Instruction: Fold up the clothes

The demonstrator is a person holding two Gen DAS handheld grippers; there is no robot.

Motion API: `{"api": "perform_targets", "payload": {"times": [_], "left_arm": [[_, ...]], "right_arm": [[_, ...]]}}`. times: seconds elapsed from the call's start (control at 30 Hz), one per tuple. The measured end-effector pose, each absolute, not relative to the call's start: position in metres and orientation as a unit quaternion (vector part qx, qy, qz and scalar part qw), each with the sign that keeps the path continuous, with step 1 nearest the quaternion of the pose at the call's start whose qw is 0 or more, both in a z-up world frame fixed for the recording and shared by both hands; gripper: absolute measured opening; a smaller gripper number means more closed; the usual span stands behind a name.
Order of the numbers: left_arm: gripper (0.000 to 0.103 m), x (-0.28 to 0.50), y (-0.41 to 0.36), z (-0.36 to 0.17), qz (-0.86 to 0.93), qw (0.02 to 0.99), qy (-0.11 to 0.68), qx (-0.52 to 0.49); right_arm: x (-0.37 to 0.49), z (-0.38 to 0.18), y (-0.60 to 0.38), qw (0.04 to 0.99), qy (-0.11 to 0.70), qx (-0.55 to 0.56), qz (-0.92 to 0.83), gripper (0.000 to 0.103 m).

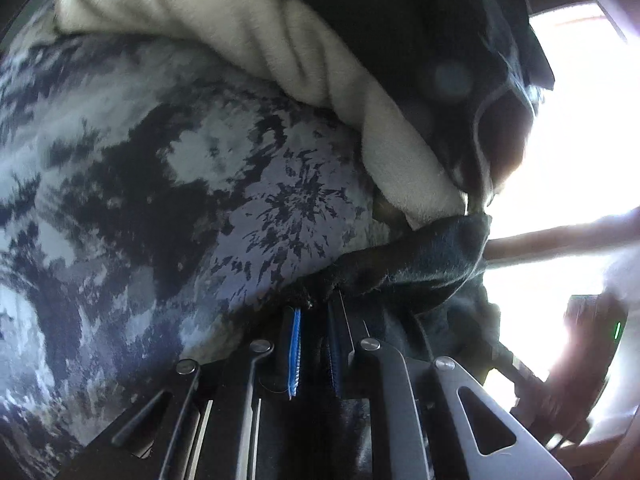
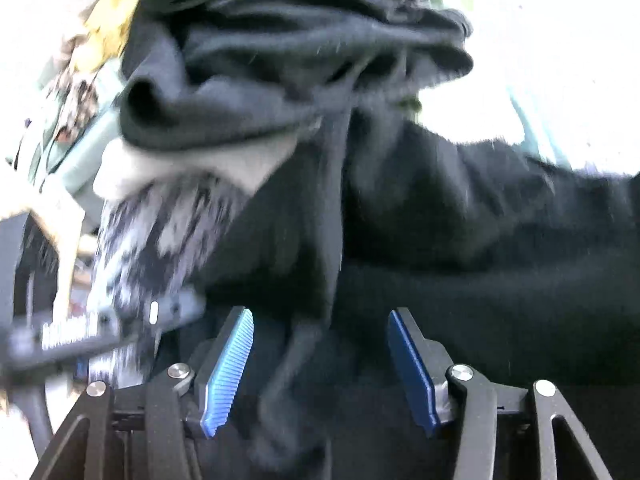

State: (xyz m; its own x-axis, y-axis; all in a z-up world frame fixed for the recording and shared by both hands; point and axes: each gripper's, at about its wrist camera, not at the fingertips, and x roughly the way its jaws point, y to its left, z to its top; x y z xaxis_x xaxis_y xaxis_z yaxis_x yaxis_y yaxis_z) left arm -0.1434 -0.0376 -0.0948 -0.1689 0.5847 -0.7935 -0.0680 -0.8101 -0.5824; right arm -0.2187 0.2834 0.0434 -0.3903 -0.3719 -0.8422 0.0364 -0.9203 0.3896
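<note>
Cloth filled both views, so the pile came first. A blue-and-white mottled garment bulged over the left wrist view from nine o'clock to the centre, with a cream fleece piece draped along its upper edge from eleven to three o'clock, and dark fabric above that at one o'clock. In the right wrist view a black garment, blurred by movement, spread from the centre out to three o'clock, a bunched grey-black heap sat at twelve o'clock, and the same mottled piece showed at nine o'clock.

The left tongs were closed on a dark hem, the pads pinched tight with the fabric running off toward two o'clock. The right tongs stood open, pads well apart. A hanging fold of the black garment dropped between them from twelve o'clock, its long axis about parallel to the fingers, and neither pad seemed to press on it.

The coming move likely turned on that fold: it lay dead ahead of the right tongs, nearer the left pad, so the right hand looked closer to a fresh grip while the left anchored the hem. Whether both tongs worked the same garment could not be told. The other tool's body appeared at four o'clock in the left view.
</note>
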Motion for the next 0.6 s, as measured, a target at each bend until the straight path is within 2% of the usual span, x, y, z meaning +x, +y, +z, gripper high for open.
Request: {"api": "perform_targets", "payload": {"times": [0.03, 0.07, 0.1, 0.3, 0.4, 0.6], "left_arm": [[0.012, -0.143, -0.036, -0.093, 0.738, 0.222, -0.206, -0.604], [0.012, -0.143, -0.035, -0.092, 0.739, 0.221, -0.201, -0.604], [0.013, -0.144, -0.035, -0.092, 0.738, 0.222, -0.201, -0.605], [0.013, -0.156, -0.052, -0.104, 0.7, 0.226, -0.273, -0.62], [0.013, -0.154, -0.048, -0.094, 0.717, 0.229, -0.246, -0.611], [0.015, -0.158, -0.051, -0.095, 0.718, 0.227, -0.236, -0.614]], "right_arm": [[-0.226, 0.04, 0.282, 0.121, -0.152, 0.545, -0.815, 0.056], [-0.232, 0.035, 0.279, 0.116, -0.147, 0.554, -0.811, 0.038], [-0.236, 0.03, 0.277, 0.114, -0.138, 0.563, -0.807, 0.002], [-0.235, 0.057, 0.278, 0.117, -0.121, 0.542, -0.823, 0.003], [-0.244, 0.074, 0.271, 0.124, -0.119, 0.516, -0.839, 0.003], [-0.277, 0.053, 0.26, 0.103, -0.096, 0.518, -0.844, 0.003]]}}
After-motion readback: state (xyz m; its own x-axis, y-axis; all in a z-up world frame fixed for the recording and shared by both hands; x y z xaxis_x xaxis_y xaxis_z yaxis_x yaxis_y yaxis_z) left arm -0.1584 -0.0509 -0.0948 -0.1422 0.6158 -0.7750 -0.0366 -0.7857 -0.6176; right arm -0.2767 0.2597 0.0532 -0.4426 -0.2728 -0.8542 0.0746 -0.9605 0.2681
